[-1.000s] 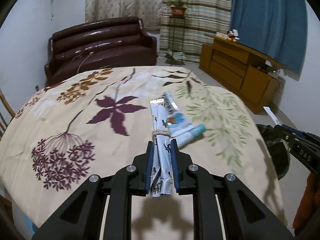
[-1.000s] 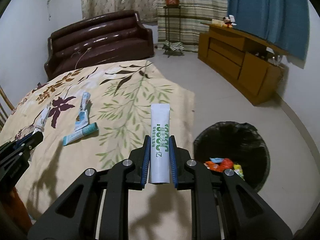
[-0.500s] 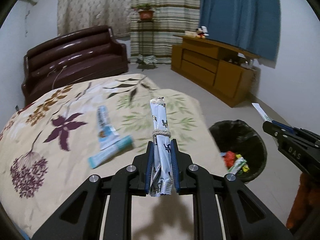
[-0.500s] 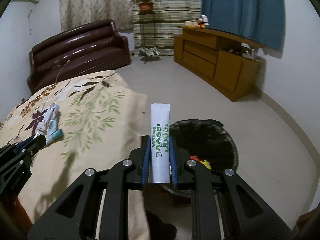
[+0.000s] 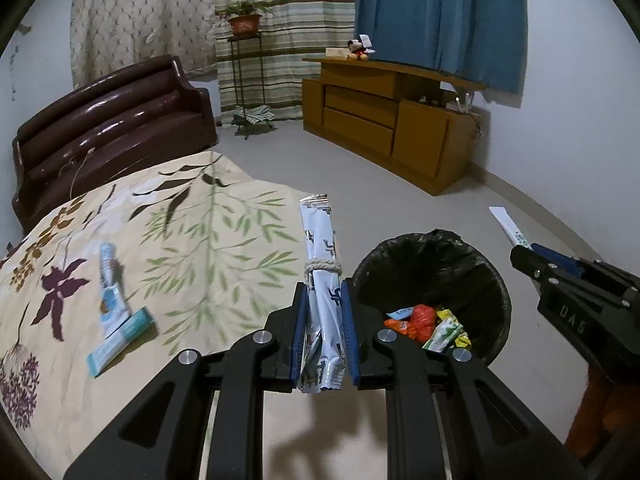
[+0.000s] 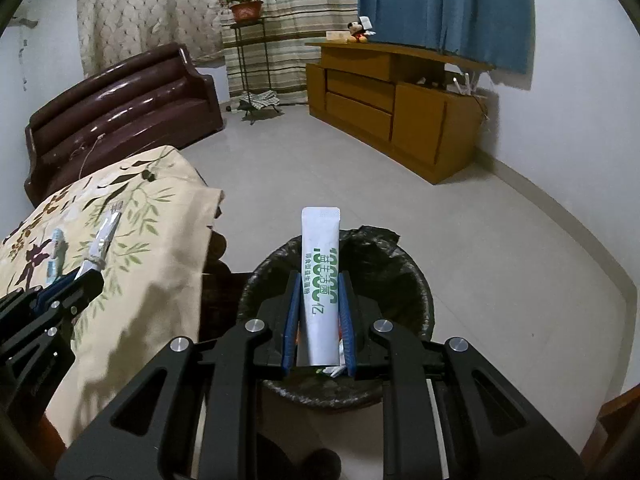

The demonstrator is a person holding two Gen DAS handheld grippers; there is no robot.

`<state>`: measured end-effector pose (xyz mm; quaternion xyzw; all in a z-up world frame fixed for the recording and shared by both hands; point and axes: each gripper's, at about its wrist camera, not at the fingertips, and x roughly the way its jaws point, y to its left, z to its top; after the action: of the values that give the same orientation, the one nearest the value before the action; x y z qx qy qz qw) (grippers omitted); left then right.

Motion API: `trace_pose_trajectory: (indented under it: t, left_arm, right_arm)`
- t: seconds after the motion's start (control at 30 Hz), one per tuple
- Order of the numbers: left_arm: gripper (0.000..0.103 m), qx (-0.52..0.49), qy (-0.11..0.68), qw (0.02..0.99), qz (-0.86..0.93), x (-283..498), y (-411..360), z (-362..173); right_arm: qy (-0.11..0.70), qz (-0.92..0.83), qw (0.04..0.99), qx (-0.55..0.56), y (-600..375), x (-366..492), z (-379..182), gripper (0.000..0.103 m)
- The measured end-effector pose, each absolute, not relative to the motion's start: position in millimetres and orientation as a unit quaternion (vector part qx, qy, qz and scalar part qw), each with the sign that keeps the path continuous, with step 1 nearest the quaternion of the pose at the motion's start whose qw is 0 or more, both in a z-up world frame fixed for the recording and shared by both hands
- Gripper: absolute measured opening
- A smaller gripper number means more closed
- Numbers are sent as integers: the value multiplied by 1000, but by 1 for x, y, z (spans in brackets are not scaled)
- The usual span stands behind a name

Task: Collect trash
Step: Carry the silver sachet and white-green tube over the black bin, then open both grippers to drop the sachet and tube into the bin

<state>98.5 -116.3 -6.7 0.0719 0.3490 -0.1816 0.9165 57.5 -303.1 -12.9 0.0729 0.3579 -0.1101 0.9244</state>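
Observation:
My left gripper (image 5: 323, 292) is shut on a silver-blue wrapper bundle (image 5: 321, 264) tied with string, held over the bed's edge just left of the black-lined trash bin (image 5: 486, 280). My right gripper (image 6: 319, 280) is shut on a white sachet with green print (image 6: 321, 276), held directly above the bin (image 6: 416, 280). The bin holds orange, yellow and green wrappers (image 5: 424, 322). Two teal-and-white tubes (image 5: 114, 316) lie on the floral bedspread (image 5: 192, 248). The right gripper also shows in the left wrist view (image 5: 520, 254), the left gripper in the right wrist view (image 6: 86, 274).
A brown leather sofa (image 5: 112, 120) stands behind the bed. A wooden cabinet (image 5: 384, 116) lines the right wall with a plush toy (image 5: 358, 49) on top. A plant stand (image 5: 244, 64) is by the curtains. Pale tiled floor (image 6: 440, 200) surrounds the bin.
Both grippers have swung right, from over the bed toward the bin. The right one with the sachet now hangs over the bin; the left one with the bundle is beside it.

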Motion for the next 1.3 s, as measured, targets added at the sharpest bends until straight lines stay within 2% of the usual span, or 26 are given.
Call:
trace_pose_trajectory:
  t: [0.83, 0.93, 1.03, 1.1, 1.17, 1.3]
  left_arm:
    - [18, 118, 364, 901, -206, 131, -192, -30]
    - [19, 119, 367, 899, -205, 134, -194, -32]
    - [34, 120, 369, 899, -201, 137, -197, -33]
    - [44, 119, 368, 901, -198, 137, -196, -34]
    - [48, 118, 369, 901, -196, 138, -195, -34]
    - [53, 110, 369, 903, -192, 138, -189, -31]
  right_arm:
    - [376, -140, 909, 111, -356, 88, -49, 19]
    - [376, -143, 908, 114, -361, 91, -52, 22]
    - [375, -147, 908, 117, -364, 92, -53, 35]
    - [373, -148, 908, 118, -364, 92, -53, 36]
    - [373, -148, 908, 118, -365, 93, -53, 37]
    - [373, -148, 908, 118, -364, 92, -53, 38]
